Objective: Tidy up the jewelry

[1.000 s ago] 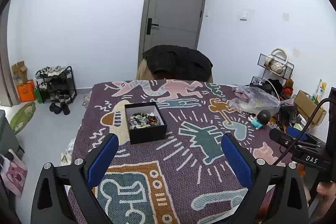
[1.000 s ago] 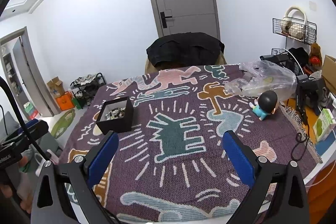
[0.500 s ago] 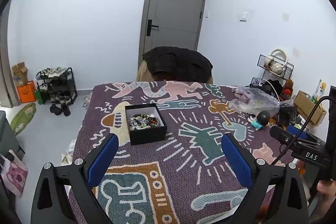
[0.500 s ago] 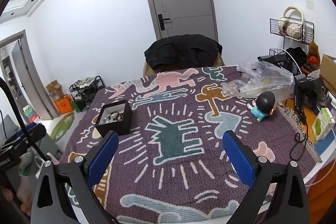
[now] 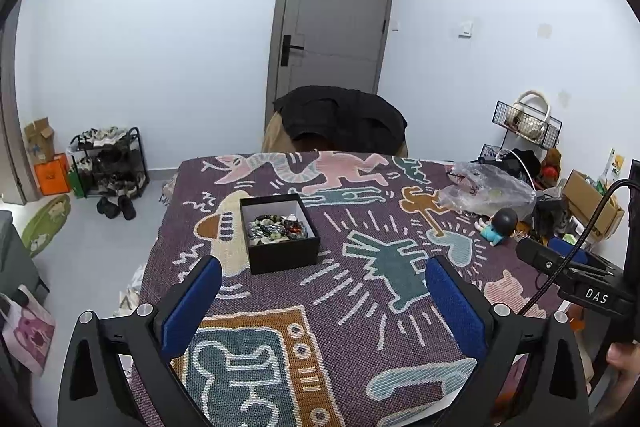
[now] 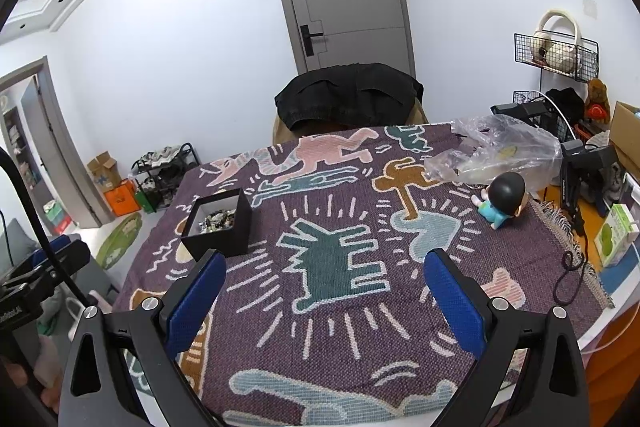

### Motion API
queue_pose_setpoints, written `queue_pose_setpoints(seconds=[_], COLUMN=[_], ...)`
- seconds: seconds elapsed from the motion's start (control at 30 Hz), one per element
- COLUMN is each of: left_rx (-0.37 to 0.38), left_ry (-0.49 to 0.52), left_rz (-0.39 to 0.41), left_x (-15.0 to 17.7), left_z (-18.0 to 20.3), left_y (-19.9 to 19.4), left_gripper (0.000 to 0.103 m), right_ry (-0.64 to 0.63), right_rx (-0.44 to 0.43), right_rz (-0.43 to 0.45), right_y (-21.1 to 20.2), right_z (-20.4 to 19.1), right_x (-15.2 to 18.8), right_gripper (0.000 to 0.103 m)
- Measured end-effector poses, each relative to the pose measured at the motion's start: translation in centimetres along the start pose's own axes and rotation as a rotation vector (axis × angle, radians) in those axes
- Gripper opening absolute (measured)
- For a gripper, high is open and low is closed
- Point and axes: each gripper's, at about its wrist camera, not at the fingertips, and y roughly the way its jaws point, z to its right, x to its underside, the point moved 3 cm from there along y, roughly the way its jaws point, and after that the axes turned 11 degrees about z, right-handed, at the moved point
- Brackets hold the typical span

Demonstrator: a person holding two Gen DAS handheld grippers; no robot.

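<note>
A table is covered by a purple woven cloth [image 5: 360, 327] patterned with cartoon figures. At its far edge stands a chair draped with a black jacket [image 5: 340, 119], at 12 o'clock from both cameras.

A crumpled clear plastic bag [image 6: 500, 151] lies on the cloth at about 1 o'clock in the right wrist view, with a small dark-haired figurine [image 6: 502, 199] just beside it on the near side.

The black jewelry box [image 5: 278, 233] sits open-topped on the cloth. Mixed beaded jewelry [image 5: 276, 227] fills its bottom; single pieces cannot be told apart.

The left gripper [image 5: 322, 277] is spread wide, blue pads [image 5: 192, 303] well apart, nothing between them. The box lies just beyond its left pad, at about 11 o'clock from the gripper's midpoint, not touching.

The right gripper [image 6: 324, 275] is likewise spread wide and empty. From it the box lies at about 10 o'clock, its near corner close above the left pad, apart from it.
</note>
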Motion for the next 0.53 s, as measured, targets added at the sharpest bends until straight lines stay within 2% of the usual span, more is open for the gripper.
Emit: queue_pose_setpoints(seconds=[0.53], left_rx=[-0.013], left_ry=[0.010], left_rz=[0.015], left_x=[0.14], left_z=[-0.37], left_y=[-0.20], left_gripper=[0.102], right_ry=[0.001], right_rx=[0.006], right_rz=[-0.009], right_y=[0.35], right_z=[-0.05], right_x=[0.26], right_gripper=[0.100])
